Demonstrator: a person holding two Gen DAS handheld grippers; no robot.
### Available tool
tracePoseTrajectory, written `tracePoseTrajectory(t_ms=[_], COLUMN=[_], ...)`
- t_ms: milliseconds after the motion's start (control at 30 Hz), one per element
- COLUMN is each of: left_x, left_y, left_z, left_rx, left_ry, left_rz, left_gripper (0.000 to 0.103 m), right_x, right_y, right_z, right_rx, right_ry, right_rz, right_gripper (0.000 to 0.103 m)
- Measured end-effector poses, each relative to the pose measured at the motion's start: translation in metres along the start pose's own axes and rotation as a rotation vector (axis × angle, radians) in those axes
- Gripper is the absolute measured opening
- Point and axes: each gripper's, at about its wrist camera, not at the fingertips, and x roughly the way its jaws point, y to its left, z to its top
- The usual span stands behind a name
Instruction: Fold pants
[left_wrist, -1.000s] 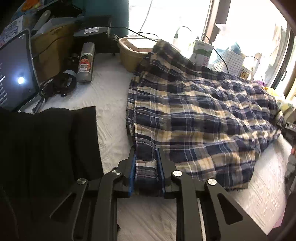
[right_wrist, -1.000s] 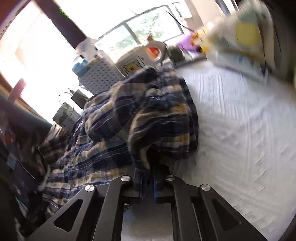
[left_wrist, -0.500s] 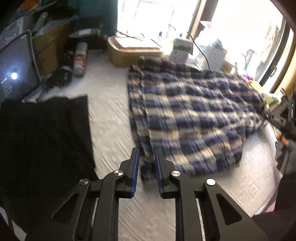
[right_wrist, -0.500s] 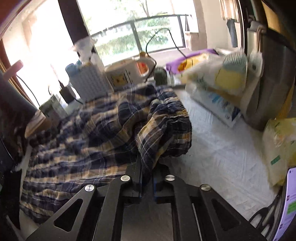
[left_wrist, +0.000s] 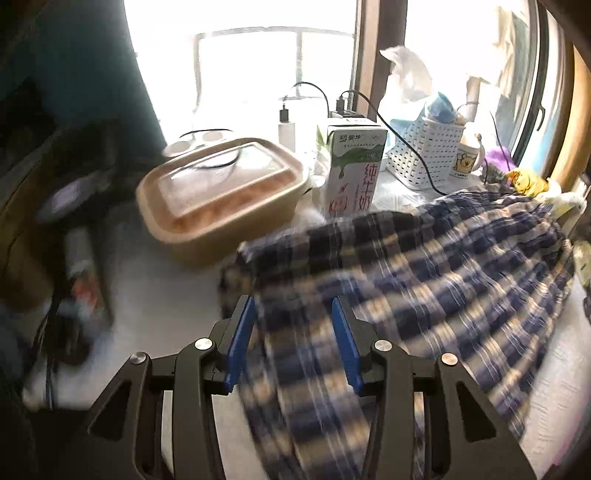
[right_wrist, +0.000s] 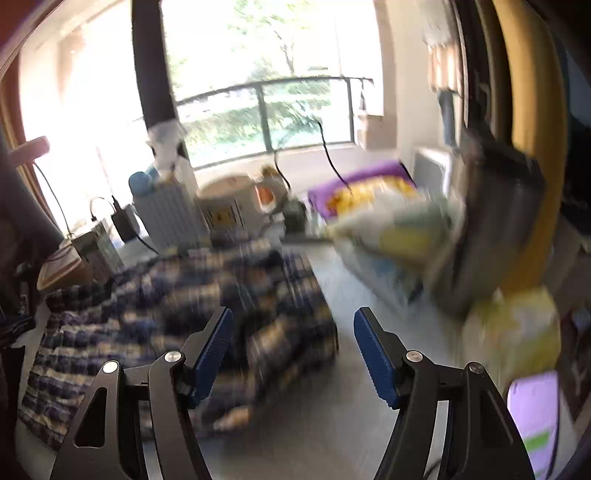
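Left tongs (left_wrist: 293, 334) opening over plaid pants (left_wrist: 424, 280), right tongs (right_wrist: 291, 349) opening, empty

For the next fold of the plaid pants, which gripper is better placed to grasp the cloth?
Probably the left gripper: its opening jaws already have the plaid pants between them. The right gripper, also opening, frames mostly bare sheet at the cloth's edge.

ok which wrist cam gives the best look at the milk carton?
Left wrist: the milk carton stands upright near frame centre, beside the lidded tan container, its front print sharp. Right wrist shows it only small, dim and blurred at the left edge, behind the plaid pants.
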Motion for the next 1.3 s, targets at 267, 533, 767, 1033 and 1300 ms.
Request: tracePoseTrajectory(t_ms=[267,533,767,1033,1300], left_x=[0.051,0.058,0.04,0.022,0.06], left_y=[0.0,0.028,0.047,0.014,0.016], left_z=[0.012,0.002,0.0,0.016,0.013], left_rx=[0.057,0.042,-0.03,0.04,0.008], left_ry=[0.068,0.065,0.023,-0.026,0.048], left_rz=[-0.007,0.049,0.051,-0.092,-0.037], left_gripper=[0.039,0.035,0.035,0.035,0.035], right_x=[0.083,0.145,0.127,0.146,0.198], right_y=[0.051,0.102,0.12,0.159,0.171], right_z=[0.026,0.005,0.016,0.042,0.046], right_rx=[-0.084,-0.111,-0.151,-0.16,-0.086], right_ry=[0.16,0.287,0.242,0.283,0.362], right_rz=[0.151,0.116,0.136,0.378,0.285], right_gripper=[0.048,0.05,0.051,0.051,0.049])
